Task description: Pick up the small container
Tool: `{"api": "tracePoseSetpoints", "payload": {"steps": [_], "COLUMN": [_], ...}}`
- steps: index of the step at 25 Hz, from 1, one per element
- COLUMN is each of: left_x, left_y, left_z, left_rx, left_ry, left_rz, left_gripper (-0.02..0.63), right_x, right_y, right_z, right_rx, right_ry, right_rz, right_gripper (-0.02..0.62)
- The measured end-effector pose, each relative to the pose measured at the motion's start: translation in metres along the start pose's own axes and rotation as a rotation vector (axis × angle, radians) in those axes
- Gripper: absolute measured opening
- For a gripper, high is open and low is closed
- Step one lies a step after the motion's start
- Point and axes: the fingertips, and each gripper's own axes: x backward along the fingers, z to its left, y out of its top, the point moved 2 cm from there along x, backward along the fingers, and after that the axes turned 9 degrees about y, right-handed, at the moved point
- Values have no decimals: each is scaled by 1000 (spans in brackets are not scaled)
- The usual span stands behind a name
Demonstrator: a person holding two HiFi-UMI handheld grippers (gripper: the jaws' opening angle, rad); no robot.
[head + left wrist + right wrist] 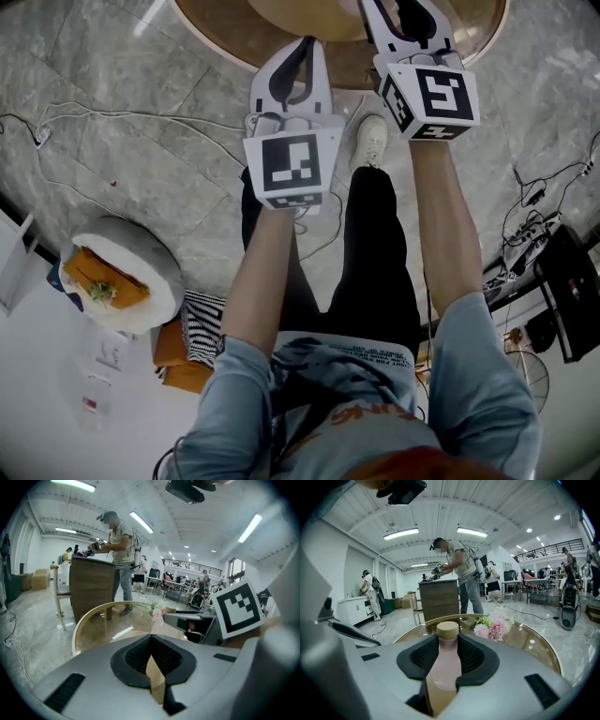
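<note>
The small container is a pale pink bottle (443, 665) with a light wooden cap (447, 629). It stands upright between the jaws of my right gripper (446, 644), and the dark pads (471, 656) press against its sides. In the head view the right gripper (403, 19) reaches over the round table (234, 42) at the top edge, and the bottle is hidden there. My left gripper (302, 52) hovers over the table's near rim, left of the right one. Its jaws (151, 639) meet at the tips with nothing between them.
Pink and white flowers (493, 626) lie on the glass tabletop just beyond the bottle. Cables (94, 117) trail over the marble floor. A round grey cushion (122, 277) sits at lower left, black equipment (572, 281) at right. Behind the table, a person works at a wooden cabinet (438, 599).
</note>
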Motion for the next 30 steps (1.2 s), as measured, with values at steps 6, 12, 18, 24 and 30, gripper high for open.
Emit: {"api": "tracePoseSetpoints", "payload": {"steps": [6, 12, 18, 24, 30], "left_x": [22, 68, 149, 215, 259], "left_y": [38, 90, 170, 238, 279], "left_z": [-18, -42, -64, -72, -79], "left_rx": [33, 77, 106, 175, 188], "left_ry": [37, 95, 175, 265, 251], "left_rz": [-56, -101, -171, -251, -321], "left_gripper": [23, 23, 23, 23, 23], "right_x": [39, 105, 190, 241, 273], "right_y": [47, 110, 197, 278, 336], "right_z": [0, 1, 13, 31, 59], "right_rx": [17, 31, 63, 78, 102], "right_ry": [45, 65, 80, 115, 109], "right_rz": [-12, -30, -87, -170, -227], "right_gripper": [137, 137, 137, 137, 137]}}
